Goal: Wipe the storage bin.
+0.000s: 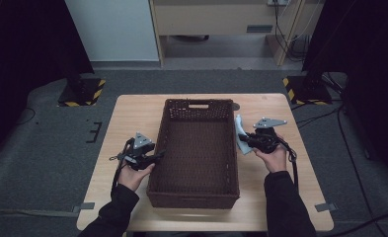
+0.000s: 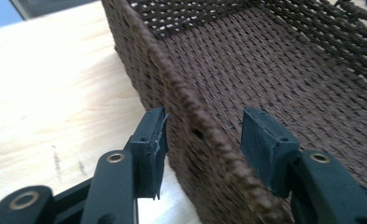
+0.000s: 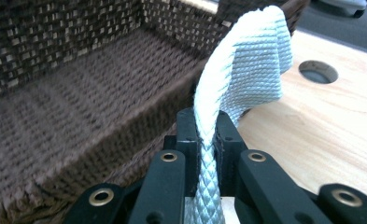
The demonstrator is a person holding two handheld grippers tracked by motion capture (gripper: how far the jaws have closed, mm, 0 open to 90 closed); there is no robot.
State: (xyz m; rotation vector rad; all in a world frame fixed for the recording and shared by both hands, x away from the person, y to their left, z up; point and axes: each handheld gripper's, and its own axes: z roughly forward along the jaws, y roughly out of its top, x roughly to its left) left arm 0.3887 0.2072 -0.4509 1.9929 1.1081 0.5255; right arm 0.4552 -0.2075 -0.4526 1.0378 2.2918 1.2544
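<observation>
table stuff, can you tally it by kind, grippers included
brown woven basket: 1
pale blue cloth, clamped in the right gripper: 1
grippers, counting the left gripper: 2
total: 4

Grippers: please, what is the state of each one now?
Left gripper: jaws open, straddling the basket wall.
Right gripper: jaws closed on the pale cloth.
</observation>
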